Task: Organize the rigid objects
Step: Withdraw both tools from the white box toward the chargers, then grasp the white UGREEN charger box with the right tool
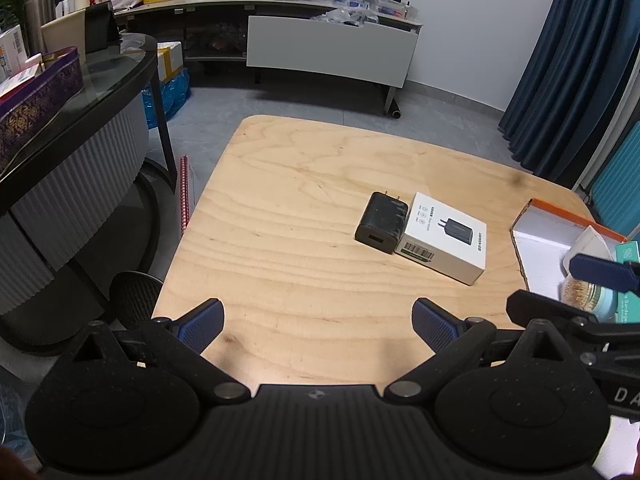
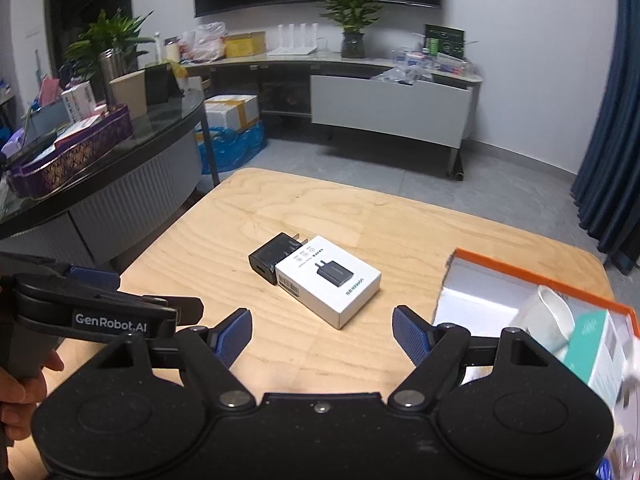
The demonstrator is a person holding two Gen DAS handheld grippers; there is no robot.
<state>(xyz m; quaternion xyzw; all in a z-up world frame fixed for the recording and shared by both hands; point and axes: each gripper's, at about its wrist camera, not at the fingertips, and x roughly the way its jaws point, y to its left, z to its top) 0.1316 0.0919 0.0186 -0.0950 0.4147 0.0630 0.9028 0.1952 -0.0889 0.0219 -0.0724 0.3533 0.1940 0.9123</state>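
Observation:
A black charger plug (image 1: 382, 221) (image 2: 274, 258) lies on the wooden table (image 1: 288, 208) (image 2: 360, 216), touching a white charger box (image 1: 444, 237) (image 2: 330, 280). An orange-rimmed open box (image 1: 540, 240) (image 2: 500, 288) at the table's right holds a white cup (image 2: 550, 320), a teal carton (image 2: 596, 344) and a round tin (image 1: 588, 294). My left gripper (image 1: 318, 324) is open and empty, near the table's front edge. My right gripper (image 2: 322, 334) is open and empty, just short of the white box; it also shows at the right of the left wrist view (image 1: 560, 284).
A dark glass-topped counter (image 1: 80, 92) (image 2: 120, 140) with a purple tray (image 2: 72, 152) stands to the left. A white cabinet (image 1: 328, 52) (image 2: 392, 108) stands along the far wall. Blue curtains (image 1: 580, 60) hang at the right. A black stool (image 1: 136, 300) sits by the table's left front corner.

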